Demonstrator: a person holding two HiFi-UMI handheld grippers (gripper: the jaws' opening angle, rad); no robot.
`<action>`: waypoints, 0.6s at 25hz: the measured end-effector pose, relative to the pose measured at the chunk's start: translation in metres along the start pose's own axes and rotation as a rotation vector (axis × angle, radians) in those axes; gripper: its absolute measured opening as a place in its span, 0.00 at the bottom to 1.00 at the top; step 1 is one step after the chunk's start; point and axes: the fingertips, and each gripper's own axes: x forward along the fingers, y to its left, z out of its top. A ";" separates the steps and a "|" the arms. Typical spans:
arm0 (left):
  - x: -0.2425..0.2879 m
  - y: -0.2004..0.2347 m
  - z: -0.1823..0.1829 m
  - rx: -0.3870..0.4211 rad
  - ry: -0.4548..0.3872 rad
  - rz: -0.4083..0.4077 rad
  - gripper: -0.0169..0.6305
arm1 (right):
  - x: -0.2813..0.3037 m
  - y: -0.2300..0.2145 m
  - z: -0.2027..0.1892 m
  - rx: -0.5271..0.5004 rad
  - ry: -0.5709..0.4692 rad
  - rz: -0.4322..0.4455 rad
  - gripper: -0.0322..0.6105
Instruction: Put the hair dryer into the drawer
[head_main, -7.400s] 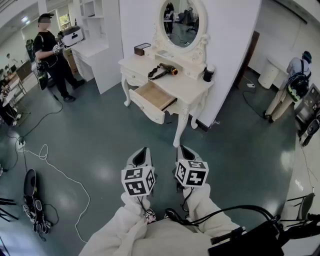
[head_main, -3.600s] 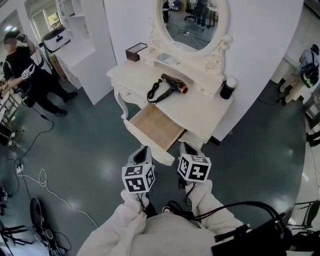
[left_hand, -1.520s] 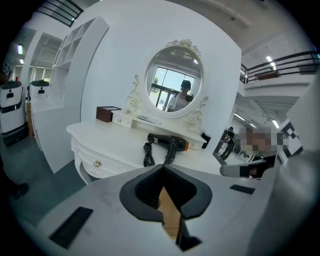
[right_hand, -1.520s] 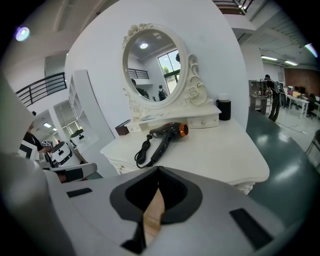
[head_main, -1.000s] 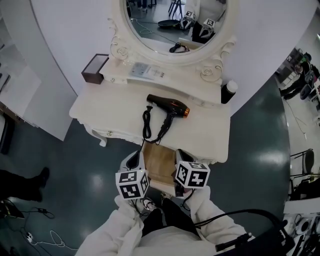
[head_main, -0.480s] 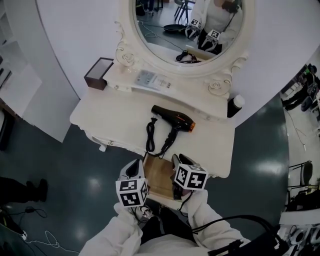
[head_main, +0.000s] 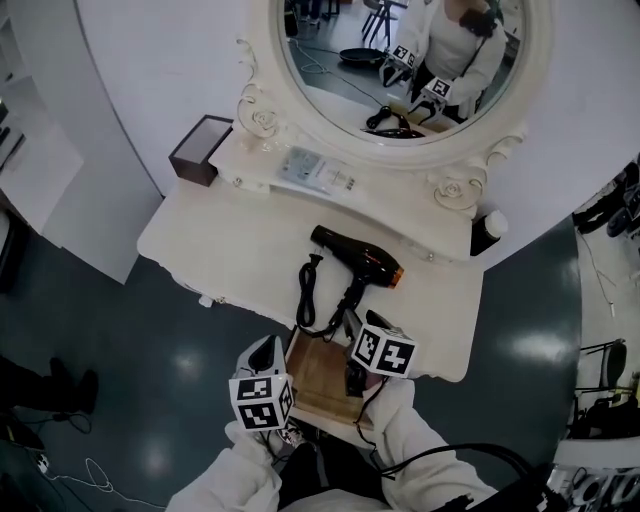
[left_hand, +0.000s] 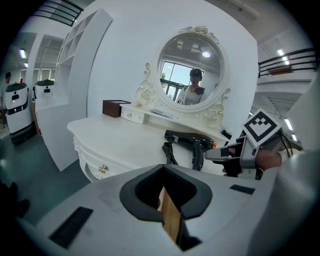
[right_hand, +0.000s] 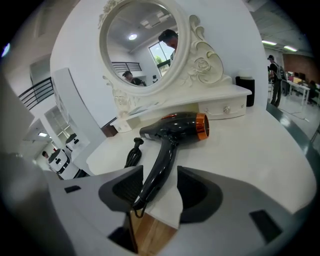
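At hair dryer, 12 o'clock from drawer.
Opening right gripper jaws around its handle, with left gripper jaws together.

Drawer is sitting open under table edge. Dryer handle is lying btwn R gripper's opening jaws. Cord is bunching just left of it.
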 end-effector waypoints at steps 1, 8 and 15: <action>0.003 0.002 -0.001 0.000 0.004 0.003 0.04 | 0.005 -0.002 0.001 0.006 0.002 -0.003 0.44; 0.020 0.010 -0.012 -0.020 0.032 0.023 0.04 | 0.034 -0.004 0.006 0.037 0.019 -0.006 0.48; 0.035 0.007 -0.016 -0.023 0.046 0.020 0.04 | 0.050 -0.011 0.011 0.064 0.033 -0.013 0.48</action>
